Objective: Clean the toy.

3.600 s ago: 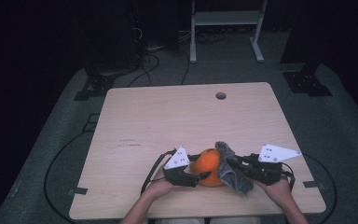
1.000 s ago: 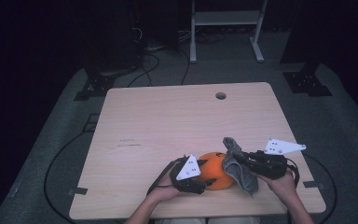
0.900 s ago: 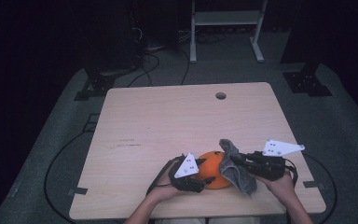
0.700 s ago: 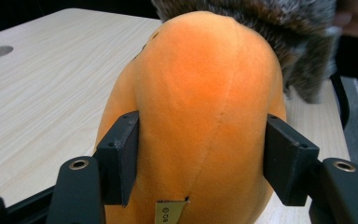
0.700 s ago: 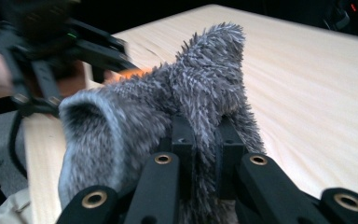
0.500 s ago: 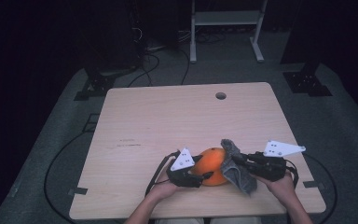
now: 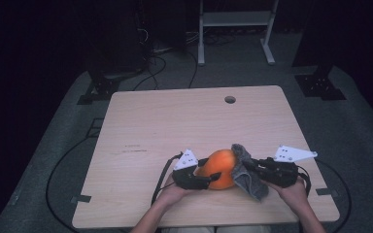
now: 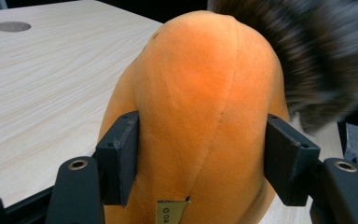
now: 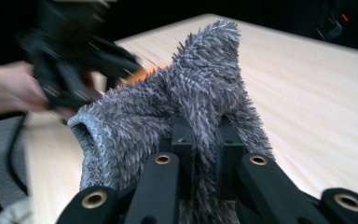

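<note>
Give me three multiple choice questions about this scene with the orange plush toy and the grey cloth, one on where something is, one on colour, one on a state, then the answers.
1. Where on the table does the plush toy sit?
A. by the far edge, beside the round hole
B. near the person's edge
C. at the far left corner

2. What colour is the fuzzy cloth?
A. grey
B. red
C. yellow

3. How does the left claw stand?
A. wide open above the table
B. shut on the plush toy
C. lying unheld on the table

Answers:
1 B, the high view shows the toy close to the near edge, far from the round hole.
2 A, the right gripper view shows grey pile pinched in the right claw.
3 B, the left gripper view shows both jaws pressed against the toy's sides.
</note>
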`<state>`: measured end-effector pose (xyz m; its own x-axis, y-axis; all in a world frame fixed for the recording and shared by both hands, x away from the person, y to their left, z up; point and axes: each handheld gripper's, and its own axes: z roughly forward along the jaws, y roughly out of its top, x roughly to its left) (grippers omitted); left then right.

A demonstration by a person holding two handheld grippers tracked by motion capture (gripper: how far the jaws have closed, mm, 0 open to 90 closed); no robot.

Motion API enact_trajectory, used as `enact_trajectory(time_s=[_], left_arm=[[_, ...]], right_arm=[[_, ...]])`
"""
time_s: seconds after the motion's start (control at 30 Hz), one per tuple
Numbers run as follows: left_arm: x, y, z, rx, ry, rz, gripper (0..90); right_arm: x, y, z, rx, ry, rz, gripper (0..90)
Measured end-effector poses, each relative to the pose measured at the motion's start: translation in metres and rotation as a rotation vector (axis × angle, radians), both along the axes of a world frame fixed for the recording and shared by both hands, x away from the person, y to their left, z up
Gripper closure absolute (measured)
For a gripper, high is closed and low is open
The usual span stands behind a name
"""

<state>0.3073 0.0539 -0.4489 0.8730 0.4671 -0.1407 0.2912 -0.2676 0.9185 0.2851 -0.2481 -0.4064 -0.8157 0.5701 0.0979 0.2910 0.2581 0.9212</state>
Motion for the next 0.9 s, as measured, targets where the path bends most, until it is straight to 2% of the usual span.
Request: enact_trajectory(time_s=[0.07, 0.17, 0.23, 0.27, 0.33, 0.37, 0.4, 0.47, 0.57, 0.63, 0.7, 0.77, 0.8, 0.83, 0.87, 0.9], left_arm=[[-0.001, -0.002, 0.0, 0.009, -0.009, -0.001, 35.0], [0.0, -0.001, 0.0, -0.003, -0.001, -0.001, 35.1], [0.0, -0.001, -0.001, -0.023, 0.007, -0.001, 35.3], [0.0, -0.001, 0.0, -0.034, 0.006, -0.001, 35.8], [-0.001, -0.003, 0.005, -0.038, -0.018, 0.005, 37.3], [-0.002, -0.004, 0.009, -0.026, -0.032, 0.009, 37.7], [-0.004, -0.004, 0.013, -0.009, -0.048, 0.01, 38.0], [-0.01, -0.005, 0.024, 0.069, -0.149, 0.03, 38.1], [-0.016, -0.006, 0.031, 0.164, -0.228, 0.073, 38.4], [-0.018, -0.01, 0.028, 0.23, -0.253, 0.086, 38.5], [-0.018, -0.016, 0.02, 0.253, -0.221, 0.061, 37.2], [-0.018, -0.017, 0.016, 0.238, -0.182, 0.019, 31.1], [-0.017, -0.014, 0.018, 0.195, -0.143, -0.016, 27.1], [-0.016, -0.01, 0.02, 0.149, -0.12, -0.034, 26.7], [-0.013, -0.003, 0.023, 0.084, -0.087, -0.046, 26.7], [-0.01, 0.001, 0.025, 0.052, -0.069, -0.049, 26.2]], right_arm=[[-0.004, 0.013, 0.007, 0.002, -0.027, 0.036, 81.1], [-0.005, 0.025, 0.005, -0.048, -0.046, 0.053, 81.1], [-0.001, 0.019, 0.0, -0.024, -0.025, 0.041, 81.1], [0.001, 0.014, -0.002, -0.031, -0.015, 0.019, 81.1], [0.004, 0.004, -0.003, 0.0, 0.016, -0.017, 81.1], [0.003, 0.002, -0.001, 0.007, 0.007, -0.031, 81.1], [0.001, 0.002, 0.001, 0.016, -0.008, -0.032, 81.1], [0.0, 0.007, 0.007, 0.032, -0.039, -0.026, 81.1], [0.003, 0.017, 0.009, 0.055, -0.058, -0.032, 81.1], [0.008, 0.023, 0.008, 0.056, -0.056, -0.039, 81.1], [0.014, 0.028, 0.004, 0.047, -0.035, -0.036, 81.1], [0.017, 0.03, -0.005, 0.005, -0.01, -0.033, 81.1], [0.017, 0.027, -0.009, 0.013, 0.01, -0.022, 81.1], [0.018, 0.024, -0.011, -0.004, 0.027, -0.017, 81.1], [0.017, 0.022, -0.011, -0.023, 0.028, -0.022, 81.1], [0.016, 0.018, -0.012, -0.034, 0.032, -0.017, 81.0]])
